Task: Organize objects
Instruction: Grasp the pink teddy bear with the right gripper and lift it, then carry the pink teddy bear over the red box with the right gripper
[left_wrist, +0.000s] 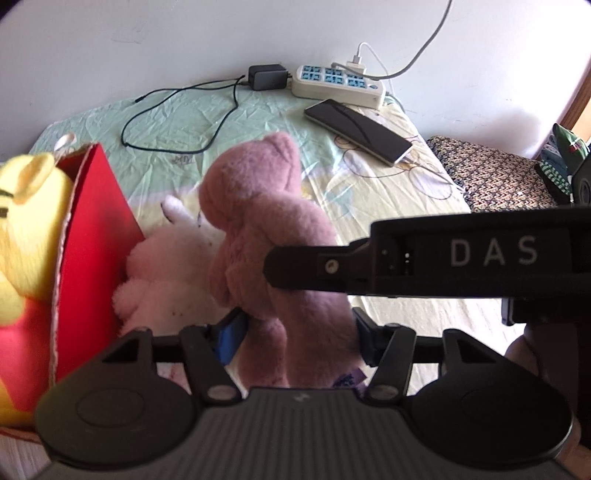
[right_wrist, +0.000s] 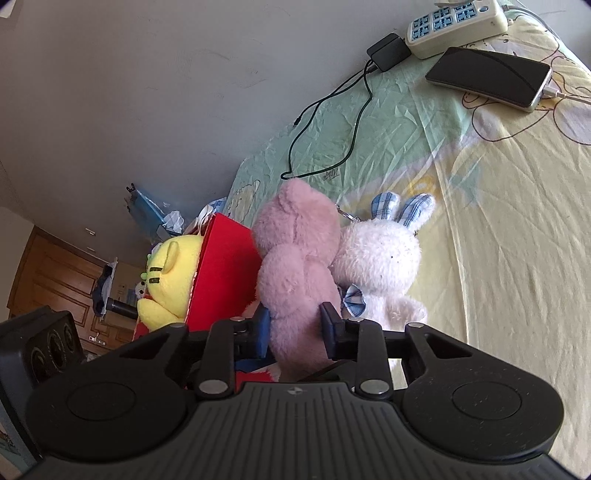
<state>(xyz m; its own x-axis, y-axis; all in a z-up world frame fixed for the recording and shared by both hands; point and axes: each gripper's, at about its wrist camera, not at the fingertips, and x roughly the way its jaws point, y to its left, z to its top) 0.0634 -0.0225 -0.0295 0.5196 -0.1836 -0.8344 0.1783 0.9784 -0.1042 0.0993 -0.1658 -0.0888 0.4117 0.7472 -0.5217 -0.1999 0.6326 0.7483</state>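
A pink plush bear (left_wrist: 258, 206) stands upright on the bed sheet, and both grippers hold it. My left gripper (left_wrist: 299, 336) is shut on its lower body, with a blue pad on each side. My right gripper (right_wrist: 295, 328) is shut on the same bear (right_wrist: 295, 258); in the left wrist view its black finger (left_wrist: 295, 266) reaches in from the right against the bear's middle. A white plush rabbit (right_wrist: 380, 266) with blue checked ears leans against the bear. A yellow plush (left_wrist: 26, 229) sits inside a red cardboard box (left_wrist: 92, 240) on the left.
At the far end of the bed by the wall lie a white power strip (left_wrist: 336, 83), a black charger (left_wrist: 267, 77) with a loose cable, and a dark phone (left_wrist: 358, 129) plugged in. A patterned cushion (left_wrist: 491, 173) lies to the right of the bed.
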